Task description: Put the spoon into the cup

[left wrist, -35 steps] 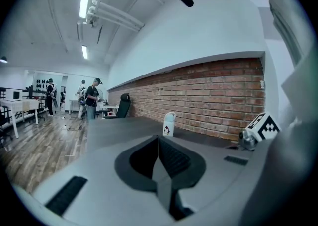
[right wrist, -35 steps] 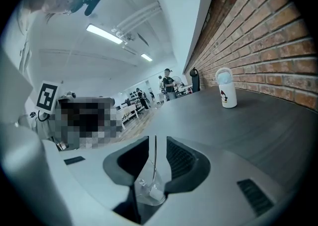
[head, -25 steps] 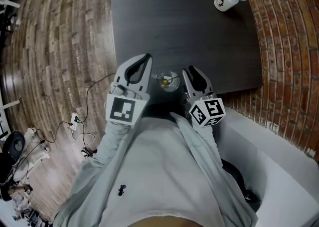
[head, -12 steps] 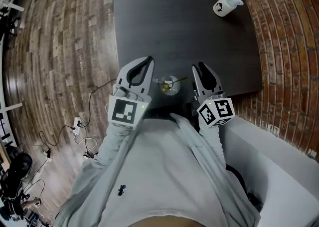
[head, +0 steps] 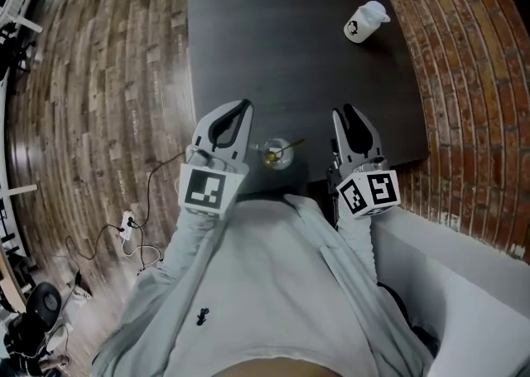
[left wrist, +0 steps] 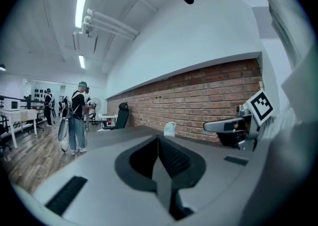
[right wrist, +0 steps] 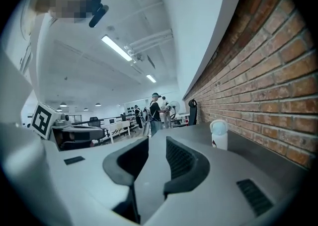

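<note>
right now the spoon [head: 291, 145] is sitting in the cup [head: 279, 156], a small clear glass standing on the dark table [head: 290, 52] close to its near edge. the bowl end is resting down inside the glass, and the thin handle is leaning out over the rim toward the right gripper's side. the cup is standing between the two grippers, and neither one is touching it.

the left gripper [head: 245, 107] is hovering just beside the cup on its left. its jaws are pressed together with nothing between them, and in the left gripper view the two dark pads are meeting at their tips above the grey table top.

the right gripper [head: 346, 109] is hovering to the right of the cup, a little further from it than the left one. its jaws are standing slightly apart. in the right gripper view a strip of bare table is showing between the pads, and they are holding nothing.

a white bottle [head: 363, 22] is standing well apart from all this, at the far right of the table near the brick wall [head: 472, 77]. cables [head: 153, 170] are trailing over the wooden floor [head: 99, 77] on the left, and both gripper views are showing people [left wrist: 77, 118] standing far off in the room.
</note>
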### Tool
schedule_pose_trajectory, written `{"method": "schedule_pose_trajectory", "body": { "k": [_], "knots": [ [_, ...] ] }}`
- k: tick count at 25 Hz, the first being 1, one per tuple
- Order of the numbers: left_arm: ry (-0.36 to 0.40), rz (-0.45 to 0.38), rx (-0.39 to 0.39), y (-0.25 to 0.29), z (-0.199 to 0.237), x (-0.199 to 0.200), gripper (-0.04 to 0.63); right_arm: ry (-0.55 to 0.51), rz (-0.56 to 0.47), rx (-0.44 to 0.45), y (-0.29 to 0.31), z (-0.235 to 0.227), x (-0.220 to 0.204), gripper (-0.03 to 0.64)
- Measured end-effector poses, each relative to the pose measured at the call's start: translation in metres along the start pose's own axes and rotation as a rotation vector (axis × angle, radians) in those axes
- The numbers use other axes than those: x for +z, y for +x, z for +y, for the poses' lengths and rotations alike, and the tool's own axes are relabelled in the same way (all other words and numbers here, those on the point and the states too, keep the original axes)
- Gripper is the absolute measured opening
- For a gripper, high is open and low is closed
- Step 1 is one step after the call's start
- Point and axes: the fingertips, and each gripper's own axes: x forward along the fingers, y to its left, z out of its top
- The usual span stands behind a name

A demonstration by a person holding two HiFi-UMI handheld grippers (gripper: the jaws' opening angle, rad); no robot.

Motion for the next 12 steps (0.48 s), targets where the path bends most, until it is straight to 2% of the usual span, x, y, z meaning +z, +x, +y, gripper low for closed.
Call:
{"method": "schedule_pose_trajectory", "body": {
  "k": [6,12],
  "knots": [
    [0.011,-0.034,0.011,0.001,0.005,0.013,0.021,-0.06,-0.05,-0.031,-0.01,-0.005,0.026,0.106],
    [-0.019,-0.055,0.037,0.001,0.009,0.022,0.021,-0.113,-0.097,-0.057,-0.024,-0.006,0.044,0.08]
  ]
}}
